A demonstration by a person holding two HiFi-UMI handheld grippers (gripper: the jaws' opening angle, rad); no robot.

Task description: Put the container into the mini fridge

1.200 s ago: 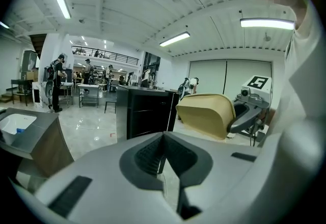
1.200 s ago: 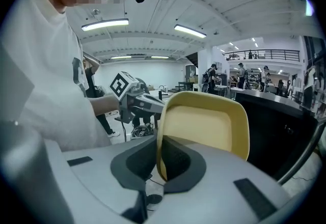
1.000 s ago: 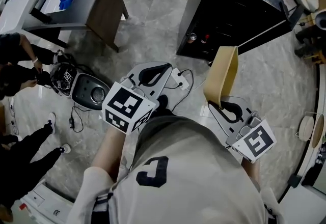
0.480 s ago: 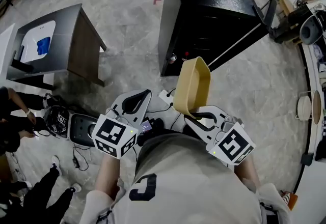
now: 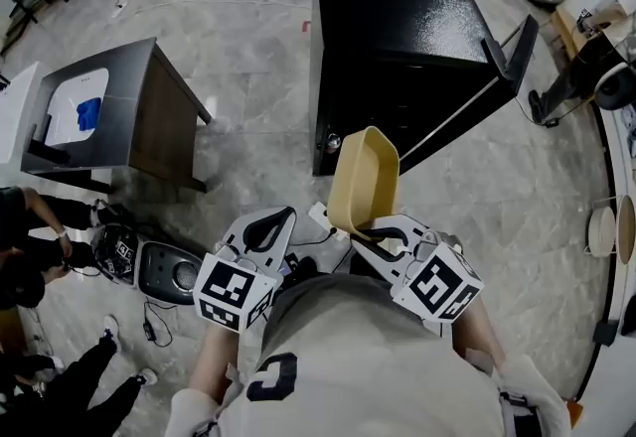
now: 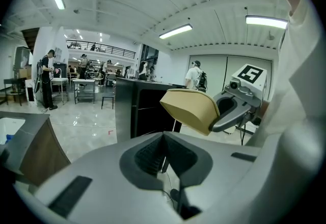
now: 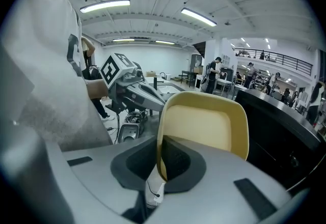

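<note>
While my right gripper (image 7: 160, 157) pinches one side wall of it between pads pressed close, the tan container (image 5: 363, 177) hangs in the air in front of my chest, tipped up on edge with its hollow turned back toward that gripper; it holds nothing that I can see. It is outside the mini fridge (image 5: 397, 18), between me and that black box, and in the head view its far rim just overlaps the fridge's lower front. A dark panel juts out from the fridge's right corner; it may be the door standing ajar, though from above I cannot be sure. My left gripper (image 6: 164, 149) hovers just beside the container on its left, apart from it, its jaws pressed together with nothing between them; its marker cube sits low against my shirt. Pale marbled floor (image 5: 248, 58) lies under everything; well off to the left stands a grey table (image 5: 159, 127) with a white tray (image 5: 75, 102) on top and something blue (image 5: 87, 112) in the tray; people's legs show at the left edge.
</note>
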